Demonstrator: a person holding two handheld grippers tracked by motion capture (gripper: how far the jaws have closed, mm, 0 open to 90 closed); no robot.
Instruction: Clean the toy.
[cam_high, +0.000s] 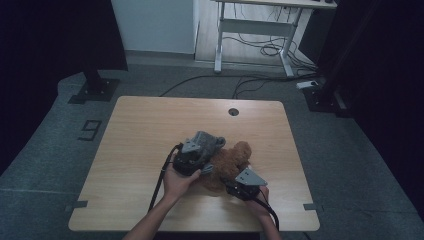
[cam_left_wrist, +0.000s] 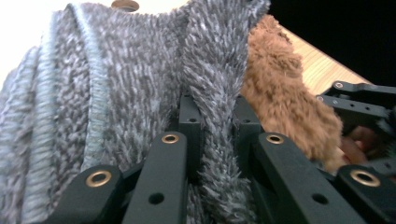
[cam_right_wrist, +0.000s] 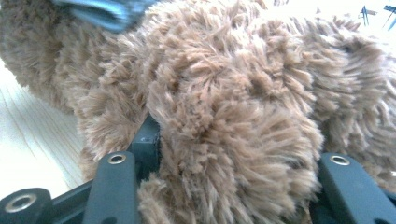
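Grey carpet floor surrounds one light wooden bench with rounded corners and a single round cable hole near its far edge. Beyond it stands one white-framed desk with loose black cables beneath, and two dark stand bases sit on the floor left and right of the far corners.

Near the bench's middle, slightly toward the near side, lies one brown fluffy plush toy. One grey fuzzy knitted garment with a ribbed blue-grey hem covers the toy's far left part.

Two grippers work on these. At the garment's near side, the left gripper has its fingers clamped on a fold of the grey fabric, which is pinched between them in the left gripper view. At the toy's near right, the right gripper has its fingers spread wide around a thick lobe of brown fur that fills the gap; I cannot tell whether they squeeze it.

Wide bare wood lies to the left, the right and the far side of the pile. Toward the near edge the strip is narrower, and both forearms cross it.
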